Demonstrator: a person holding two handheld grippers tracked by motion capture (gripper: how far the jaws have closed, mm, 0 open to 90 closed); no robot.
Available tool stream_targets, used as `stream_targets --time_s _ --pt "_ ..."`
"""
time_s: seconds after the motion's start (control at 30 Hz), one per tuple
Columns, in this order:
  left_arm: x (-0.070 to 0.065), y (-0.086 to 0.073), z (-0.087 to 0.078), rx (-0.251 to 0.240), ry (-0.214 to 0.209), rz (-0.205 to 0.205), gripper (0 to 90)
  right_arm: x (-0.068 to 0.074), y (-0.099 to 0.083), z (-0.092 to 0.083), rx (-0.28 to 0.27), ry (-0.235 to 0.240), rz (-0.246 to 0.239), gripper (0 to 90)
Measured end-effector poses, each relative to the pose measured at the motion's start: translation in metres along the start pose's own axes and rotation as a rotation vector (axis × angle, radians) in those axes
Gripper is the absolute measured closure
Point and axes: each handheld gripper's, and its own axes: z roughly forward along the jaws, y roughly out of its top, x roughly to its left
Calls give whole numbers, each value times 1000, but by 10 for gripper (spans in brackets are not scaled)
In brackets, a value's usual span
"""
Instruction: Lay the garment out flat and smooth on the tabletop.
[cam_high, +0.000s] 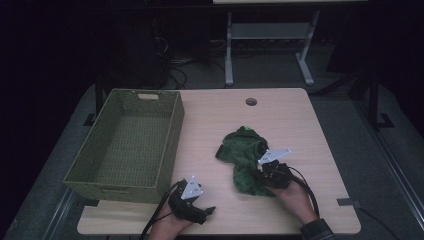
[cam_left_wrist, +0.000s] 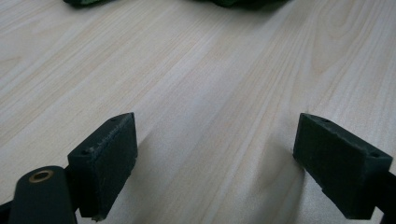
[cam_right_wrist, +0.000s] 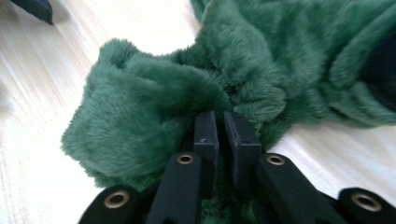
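High view: R gripper (cam_high: 263, 172) clenched on green plush cloth (cam_high: 243, 155), frame centre-right, pinching a fold for lifting, prob. toward basket (cam_high: 127, 145) at left; L gripper (cam_high: 200, 210) released, idle w/ jaws apart, lower centre.

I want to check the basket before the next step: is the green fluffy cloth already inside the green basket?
No, the green fluffy cloth lies on the table beside the green basket, pinched by the right gripper.
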Motion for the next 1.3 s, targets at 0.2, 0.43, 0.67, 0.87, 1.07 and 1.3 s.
stream_targets --time_s 0.2,0.43,0.67,0.87,1.07,1.3 --pt "0 0 0 2 1 8 126 -1 -1 -20 -63 -30 4 771" --pt "1 0 0 0 -10 10 128 -7 -15 -43 -76 -42 23 704" --pt "1 0 0 0 -10 10 130 -18 -36 -61 -90 -66 57 704" --pt "1 0 0 -3 -7 6 129 -25 -59 -81 -111 -87 88 670" --pt "2 6 1 -7 -10 -4 131 -34 -83 -98 -126 -96 113 662" --pt "11 13 6 -17 -2 -16 131 -35 -114 -103 -87 -79 155 641"
